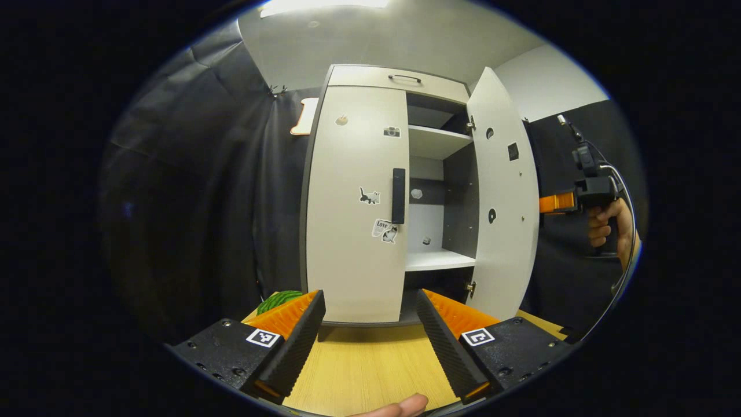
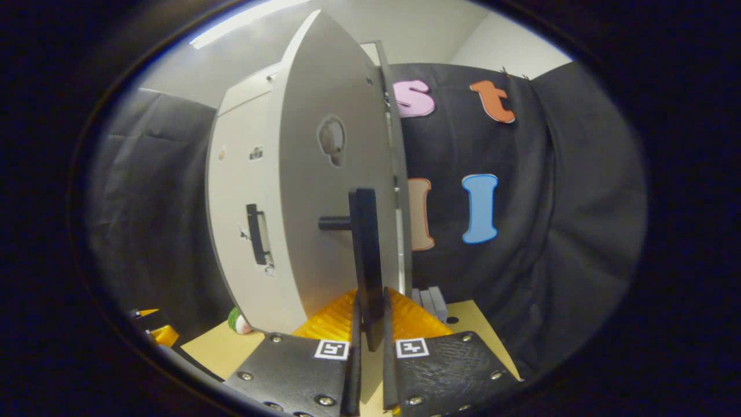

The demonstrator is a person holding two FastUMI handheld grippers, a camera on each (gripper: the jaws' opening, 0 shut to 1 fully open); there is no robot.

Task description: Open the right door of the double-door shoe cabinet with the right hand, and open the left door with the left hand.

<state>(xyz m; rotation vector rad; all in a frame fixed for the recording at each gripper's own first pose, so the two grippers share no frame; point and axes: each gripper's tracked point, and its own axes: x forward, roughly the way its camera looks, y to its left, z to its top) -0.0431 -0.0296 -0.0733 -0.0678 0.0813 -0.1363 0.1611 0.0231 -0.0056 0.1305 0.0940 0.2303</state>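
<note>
At frame centre of the left gripper view, the left door [image 1: 356,202] is closed, right door [image 1: 502,197] swung wide; left tool [image 1: 367,341] spread over bare tabletop [image 1: 365,359]. Right tool [image 2: 369,347] pinches the right handle [image 2: 366,260].

My left hand-held gripper [image 1: 367,341] hangs with its fingers spread wide; my right hand-held gripper [image 2: 369,370] is clamped, fingers nearly together, gripped by my hand [image 1: 608,223].

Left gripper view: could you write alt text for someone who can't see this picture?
A white double-door shoe cabinet stands on a wooden table, its right door swung open onto shelves and its left door closed. The left tongs are open in front of it. At the right edge, a hand holds the right tongs.
</note>
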